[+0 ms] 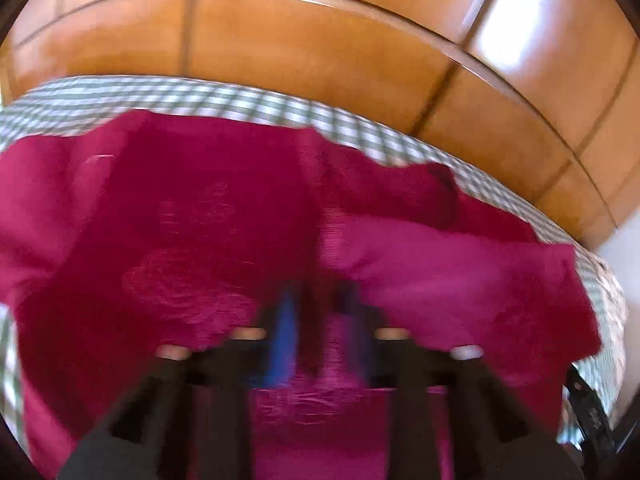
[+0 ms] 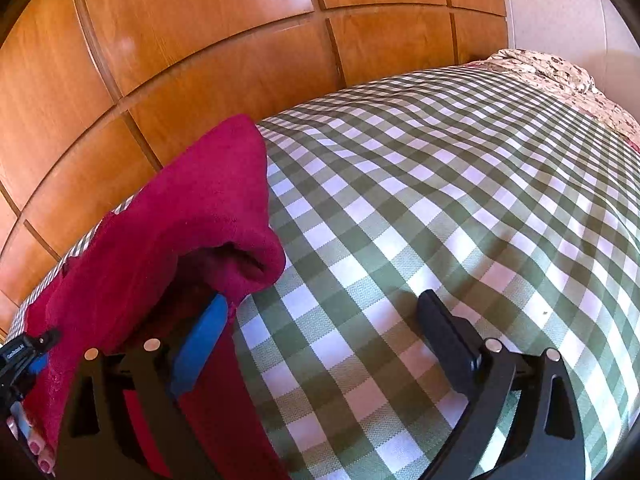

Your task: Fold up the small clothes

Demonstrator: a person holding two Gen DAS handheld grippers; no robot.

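L gripper [image 1: 320,312]: fingers close together w/ a fold of the red garment [image 1: 240,220] pinched between them, view blurred. R gripper [image 2: 324,320]: jaws spread wide, blue finger [image 2: 198,350] touching the garment's edge, black finger [image 2: 446,336] over bare cloth, nothing held. Garment lies spread on the green-white checked bedcover [image 2: 440,200], mostly on its left part, one rolled-over end w/ an open cuff beside the blue finger. Wooden panelled wall [image 2: 200,60] behind the bed; floral pillow [image 2: 560,72] at far right end
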